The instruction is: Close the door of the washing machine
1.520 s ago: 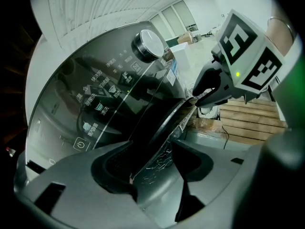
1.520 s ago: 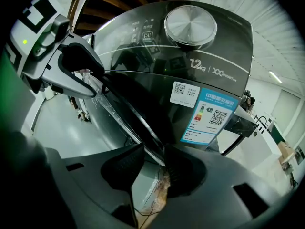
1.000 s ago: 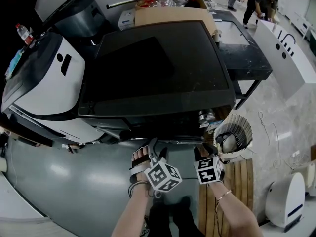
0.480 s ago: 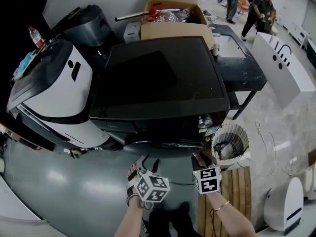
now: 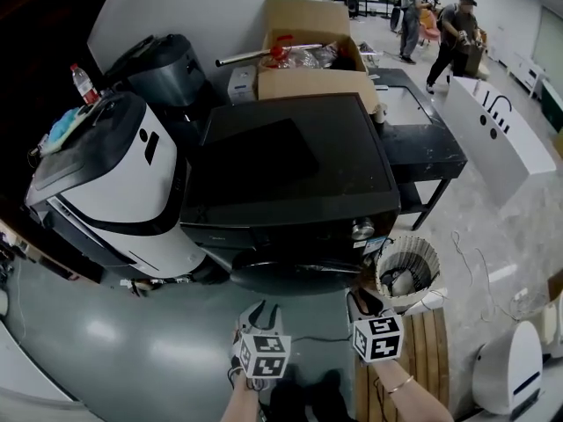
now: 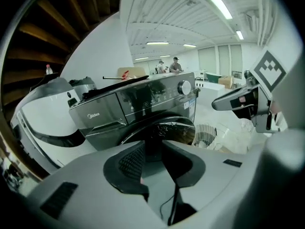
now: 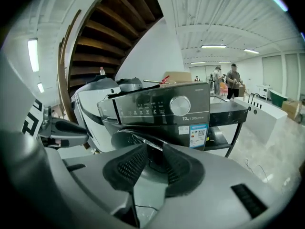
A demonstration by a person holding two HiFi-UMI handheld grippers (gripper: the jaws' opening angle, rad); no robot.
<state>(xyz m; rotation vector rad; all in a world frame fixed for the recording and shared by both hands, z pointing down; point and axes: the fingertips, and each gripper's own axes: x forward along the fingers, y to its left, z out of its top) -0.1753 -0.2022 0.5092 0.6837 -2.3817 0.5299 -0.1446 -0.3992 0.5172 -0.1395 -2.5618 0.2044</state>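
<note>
- Both grippers had pulled back and up from the washing machine front since the earlier frame; they sat close to the door then, well clear of it now.
- Left gripper: jaws had just been closing, narrow gap left, nothing between the pads.
- Right gripper: jaws also closing, a bit wider apart, empty too.
- Door looked round and dark, seated against the machine's front below the control panel in both gripper views; no gap that I could make out.
- Judgement: closing looked done, hands retreating; latch itself not checkable.
- Writing: "Midea" on the detergent drawer; "12kg" under the dial, the text after it too small to read.
- Blue sticker with a QR code sat right of the door, its print unreadable.
- Wire bin stood just right of the machine.
</note>
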